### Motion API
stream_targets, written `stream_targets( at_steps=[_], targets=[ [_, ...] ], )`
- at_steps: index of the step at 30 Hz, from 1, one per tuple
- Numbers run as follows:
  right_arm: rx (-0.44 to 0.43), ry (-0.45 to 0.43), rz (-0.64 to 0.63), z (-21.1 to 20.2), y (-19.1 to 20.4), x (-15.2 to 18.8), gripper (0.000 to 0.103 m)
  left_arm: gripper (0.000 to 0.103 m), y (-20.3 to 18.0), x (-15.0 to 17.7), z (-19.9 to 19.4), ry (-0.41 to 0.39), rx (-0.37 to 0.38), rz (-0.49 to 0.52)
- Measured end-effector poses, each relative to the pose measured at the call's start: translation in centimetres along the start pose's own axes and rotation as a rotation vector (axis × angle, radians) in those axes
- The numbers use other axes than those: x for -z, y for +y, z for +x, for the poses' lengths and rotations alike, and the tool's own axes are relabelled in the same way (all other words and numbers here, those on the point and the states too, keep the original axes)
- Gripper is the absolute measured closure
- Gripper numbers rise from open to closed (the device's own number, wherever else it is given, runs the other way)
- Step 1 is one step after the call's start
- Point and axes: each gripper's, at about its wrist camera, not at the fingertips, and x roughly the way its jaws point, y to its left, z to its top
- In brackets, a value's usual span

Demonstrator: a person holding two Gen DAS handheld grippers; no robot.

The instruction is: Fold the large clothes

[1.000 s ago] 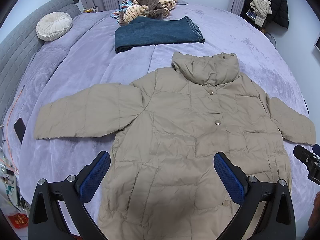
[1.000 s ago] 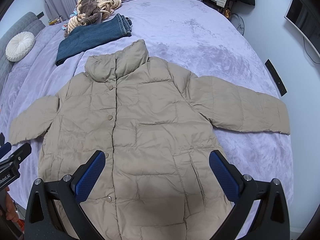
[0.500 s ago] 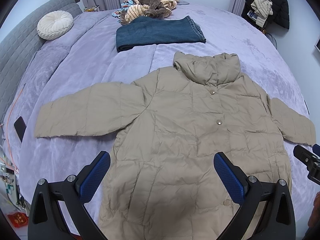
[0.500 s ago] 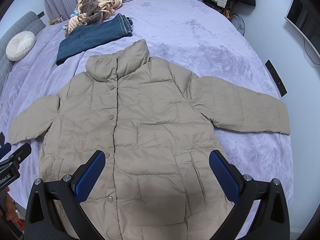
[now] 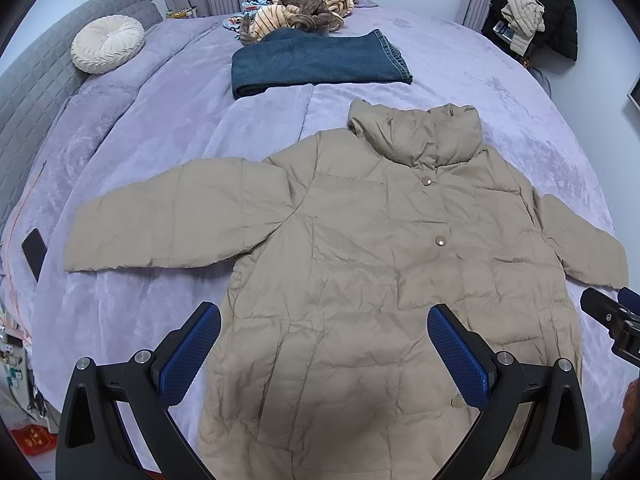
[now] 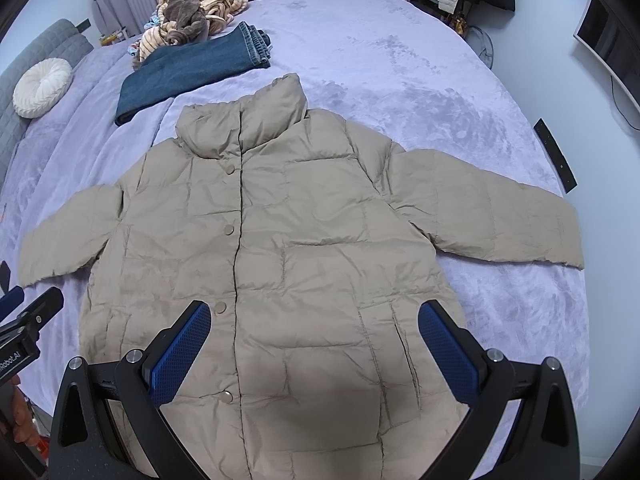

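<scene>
Left wrist view shows the beige quilted puffer jacket (image 5: 360, 280) lying flat, front side up, on the bed with a lilac plush cover (image 5: 160, 120), both sleeves spread out to the sides and the collar pointing to the far end. Left of the left sleeve the cover is free until a dark flat phone (image 5: 34, 252) near the bed edge. Beyond the collar there is a free strip of cover, then the folded dark blue jeans (image 5: 320, 64) and a heap of striped and brown clothes (image 5: 300, 12) at the far edge. A round cream cushion (image 5: 108, 48) lies far left beside the grey headboard (image 5: 36, 80).

In the right wrist view the right sleeve reaches close to the right edge of the bed.

The left gripper (image 5: 324, 352) is released, fingers wide apart, above the near hem of the jacket and not touching it. The right gripper (image 6: 314, 352) is also released, above the lower front of the jacket.
</scene>
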Motion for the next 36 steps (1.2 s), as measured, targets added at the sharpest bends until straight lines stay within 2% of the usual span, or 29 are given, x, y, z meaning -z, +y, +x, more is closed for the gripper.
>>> stream_targets(
  at_steps=[6,12,15,17,22,28,31,35,36],
  targets=[
    [-0.054,0.005,0.035,1.2,1.8,0.6,0.0,0.0,3.1,0.3,1.8,0.051,0.059,-0.045],
    [-0.088,-0.008,0.038,2.3,5.1,0.8,0.0,0.0,8.0,1.0,3.9,0.062,0.044,-0.119],
    [-0.134,-0.045,0.039,2.9,7.2,0.9,0.0,0.0,11.3,1.3,5.3,0.068,0.102,-0.182],
    [-0.135,-0.046,0.01,3.5,9.1,0.8,0.0,0.0,14.1,1.5,6.5,0.066,0.152,-0.247],
    [-0.125,0.086,-0.09,7.5,14.5,1.0,0.0,0.0,22.7,2.0,11.0,0.04,0.241,-0.458],
    [-0.241,0.158,-0.036,12.1,18.7,1.8,0.0,0.0,30.4,1.7,17.7,0.077,0.313,-0.61],
    [-0.266,0.166,-0.032,13.5,20.8,1.8,0.0,0.0,32.3,0.4,19.0,0.034,0.363,-0.667],
    [-0.3,0.146,-0.036,14.3,22.8,1.1,0.0,0.0,34.4,-2.2,19.1,-0.082,0.321,-0.691],
    [-0.309,0.138,-0.034,14.5,23.3,0.9,0.0,0.005,34.8,-2.7,19.3,-0.1,0.297,-0.693]
  ],
)
